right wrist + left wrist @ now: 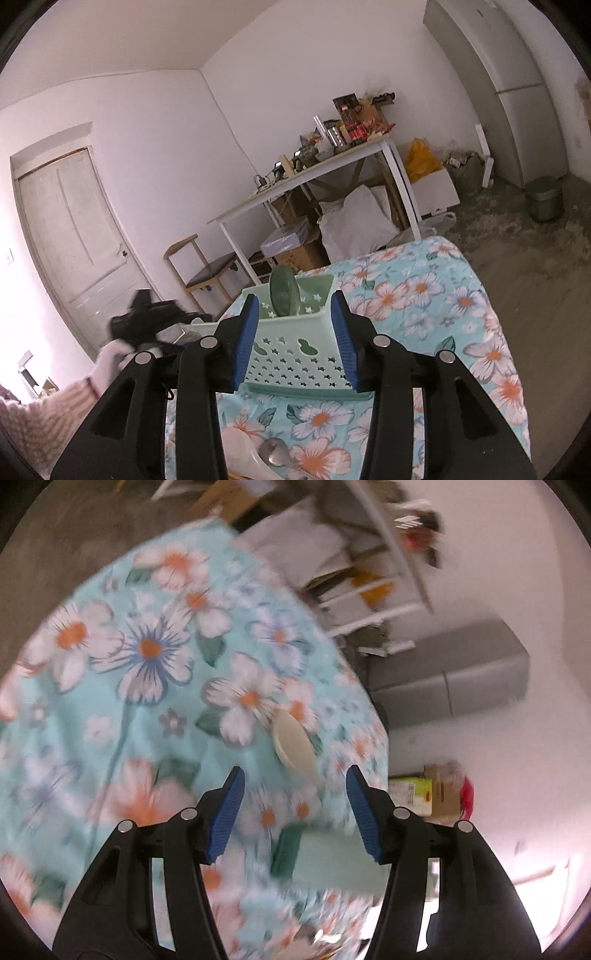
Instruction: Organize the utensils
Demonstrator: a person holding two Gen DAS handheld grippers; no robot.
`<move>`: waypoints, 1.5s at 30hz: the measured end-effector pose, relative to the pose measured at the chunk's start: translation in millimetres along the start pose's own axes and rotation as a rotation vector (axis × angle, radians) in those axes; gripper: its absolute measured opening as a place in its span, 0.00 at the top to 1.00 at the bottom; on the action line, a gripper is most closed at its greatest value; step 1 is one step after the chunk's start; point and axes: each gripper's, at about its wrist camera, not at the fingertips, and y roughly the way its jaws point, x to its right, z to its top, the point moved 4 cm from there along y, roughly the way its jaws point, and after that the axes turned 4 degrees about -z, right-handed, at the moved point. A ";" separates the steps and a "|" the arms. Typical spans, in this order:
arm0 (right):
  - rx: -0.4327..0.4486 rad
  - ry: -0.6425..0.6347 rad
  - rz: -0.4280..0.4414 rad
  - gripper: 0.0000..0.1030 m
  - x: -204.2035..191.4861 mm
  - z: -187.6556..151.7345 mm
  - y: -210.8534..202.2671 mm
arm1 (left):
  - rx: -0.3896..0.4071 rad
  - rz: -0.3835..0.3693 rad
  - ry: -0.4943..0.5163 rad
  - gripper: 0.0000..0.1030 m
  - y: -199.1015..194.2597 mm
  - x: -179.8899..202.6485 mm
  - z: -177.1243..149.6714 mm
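Note:
In the left wrist view my left gripper (295, 779) is open and empty above the floral tablecloth (147, 686). A cream spoon (293, 744) lies on the cloth just ahead of the fingertips. The mint utensil basket (332, 860) lies blurred between the fingers, closer in. In the right wrist view my right gripper (294, 304) is open, its fingers either side of the mint star-holed basket (295, 354). A dark green spoon (282, 295) stands upright in the basket. A white spoon (243, 454) and a metal spoon (275, 452) lie on the cloth below.
The cloth-covered table's far edge (476, 280) drops to a grey floor. Beyond stand a cluttered white table (314, 177), a wooden stool (207, 273), a grey fridge (509, 92), a small metal bin (545, 197) and a door (74, 236).

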 end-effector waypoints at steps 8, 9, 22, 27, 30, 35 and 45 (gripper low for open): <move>-0.026 0.044 0.002 0.61 19.5 -4.8 12.2 | -0.072 0.095 -0.145 0.70 57.4 -17.6 32.0; -0.028 0.049 0.002 0.61 20.6 -4.9 12.5 | -0.069 0.110 -0.142 0.73 60.2 -16.0 33.7; -0.029 0.086 -0.008 0.61 35.6 -2.8 9.7 | -0.070 0.253 -0.021 0.97 82.1 17.1 22.6; -0.011 0.079 -0.022 0.61 38.1 1.5 -1.0 | 0.103 0.238 0.189 0.98 58.9 70.9 12.2; -0.003 0.085 -0.027 0.61 39.9 2.9 -5.8 | 0.231 0.252 0.415 0.98 34.6 120.5 -5.4; 0.000 0.090 -0.028 0.61 40.8 0.4 -8.5 | 0.478 0.382 0.818 0.98 -9.6 186.7 -55.5; 0.017 0.095 -0.038 0.61 43.0 -0.5 -21.3 | 0.791 0.610 1.258 0.98 -20.6 234.9 -135.3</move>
